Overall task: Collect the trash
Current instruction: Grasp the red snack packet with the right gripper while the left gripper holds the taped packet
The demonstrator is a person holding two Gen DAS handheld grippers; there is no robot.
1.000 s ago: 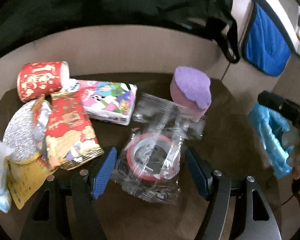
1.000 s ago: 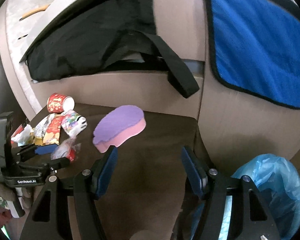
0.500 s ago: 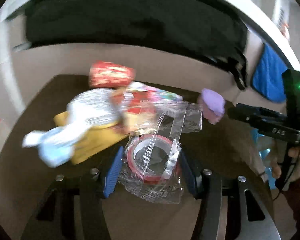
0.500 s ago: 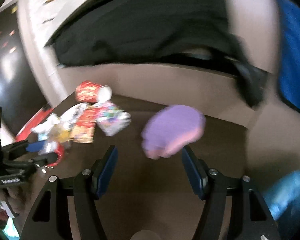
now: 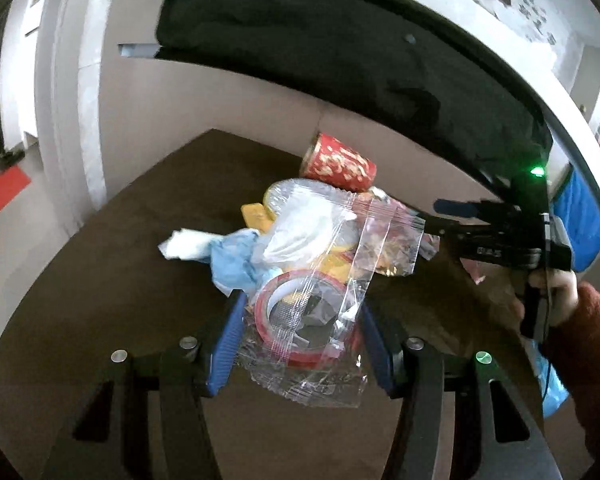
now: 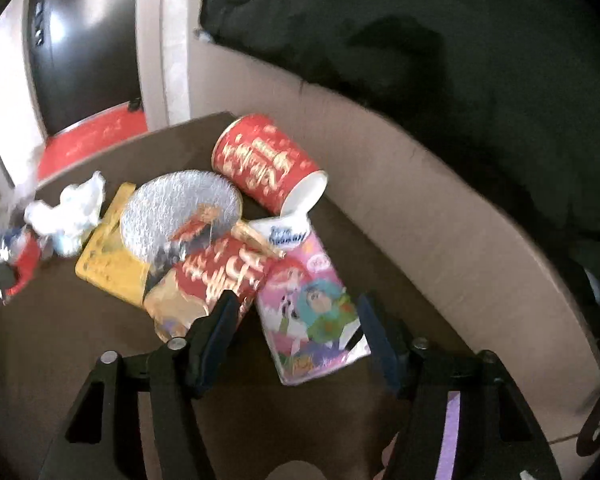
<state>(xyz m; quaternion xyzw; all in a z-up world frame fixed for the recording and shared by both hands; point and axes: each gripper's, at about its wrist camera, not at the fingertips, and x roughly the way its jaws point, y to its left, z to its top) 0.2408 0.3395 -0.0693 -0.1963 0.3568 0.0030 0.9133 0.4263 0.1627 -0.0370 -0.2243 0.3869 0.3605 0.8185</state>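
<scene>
A clear plastic bag veils much of the trash pile behind it. The right gripper masks the pile's far edge. At the right wrist view's left border, crumpled tissue smears into blur.

A dark brown table carries a heap of litter: a red paper cup on its side at the far edge, a silver foil disc, a yellow packet, crumpled tissue at left, and a cartoon-printed pack nearer.
</scene>
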